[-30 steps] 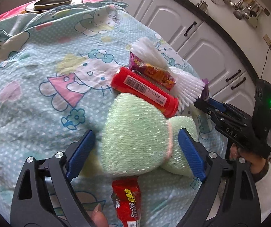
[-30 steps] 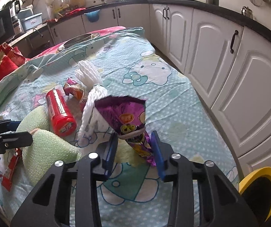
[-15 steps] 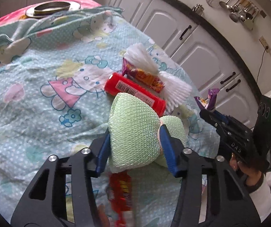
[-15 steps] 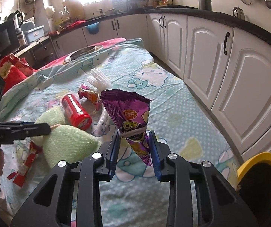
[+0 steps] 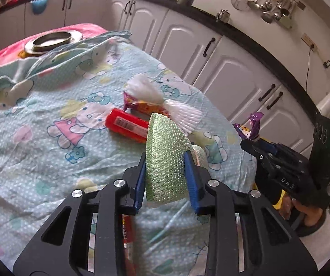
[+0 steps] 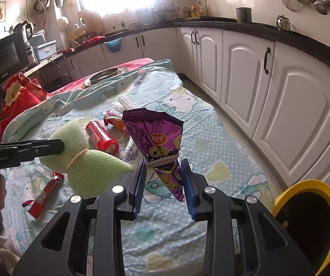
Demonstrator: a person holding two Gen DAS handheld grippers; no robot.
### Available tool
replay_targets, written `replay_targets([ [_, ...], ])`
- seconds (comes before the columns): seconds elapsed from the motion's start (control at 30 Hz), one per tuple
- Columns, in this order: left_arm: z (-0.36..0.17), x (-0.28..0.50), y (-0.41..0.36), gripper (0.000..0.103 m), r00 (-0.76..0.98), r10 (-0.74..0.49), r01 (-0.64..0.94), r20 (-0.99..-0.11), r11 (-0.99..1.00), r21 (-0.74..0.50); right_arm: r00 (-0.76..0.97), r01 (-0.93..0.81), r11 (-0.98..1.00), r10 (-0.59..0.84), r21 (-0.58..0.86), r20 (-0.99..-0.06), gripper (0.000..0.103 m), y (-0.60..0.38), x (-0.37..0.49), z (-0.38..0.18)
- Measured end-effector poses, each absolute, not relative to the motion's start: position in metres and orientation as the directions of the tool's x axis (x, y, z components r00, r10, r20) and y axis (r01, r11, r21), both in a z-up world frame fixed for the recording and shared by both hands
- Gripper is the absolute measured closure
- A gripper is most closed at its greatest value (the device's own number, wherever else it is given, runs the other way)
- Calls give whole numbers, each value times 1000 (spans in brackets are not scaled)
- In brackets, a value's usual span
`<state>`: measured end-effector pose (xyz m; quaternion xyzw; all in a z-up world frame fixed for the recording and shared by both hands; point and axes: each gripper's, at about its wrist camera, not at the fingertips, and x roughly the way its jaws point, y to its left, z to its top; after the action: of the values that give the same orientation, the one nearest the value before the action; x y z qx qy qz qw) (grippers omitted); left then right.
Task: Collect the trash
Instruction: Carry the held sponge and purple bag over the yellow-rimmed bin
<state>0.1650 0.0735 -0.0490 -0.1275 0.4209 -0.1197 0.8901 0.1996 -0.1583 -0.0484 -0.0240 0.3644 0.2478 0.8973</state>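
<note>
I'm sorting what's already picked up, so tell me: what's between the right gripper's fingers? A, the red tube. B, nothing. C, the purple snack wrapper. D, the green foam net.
C: the right gripper pinches the purple snack wrapper by its narrow lower part, lifted clear of the bedsheet.

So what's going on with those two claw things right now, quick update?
Left gripper closing on green foam net, lifted. Right gripper shut on purple snack wrapper. Yellow bin at right; nothing blocking.
</note>
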Motion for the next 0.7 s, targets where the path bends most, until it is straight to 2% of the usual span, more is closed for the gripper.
replay_targets([
  [0.7,-5,141,41,80,700,-274,138,-659,958,-252,672,-456,873,466,173,-576,74,-198,164,-13],
])
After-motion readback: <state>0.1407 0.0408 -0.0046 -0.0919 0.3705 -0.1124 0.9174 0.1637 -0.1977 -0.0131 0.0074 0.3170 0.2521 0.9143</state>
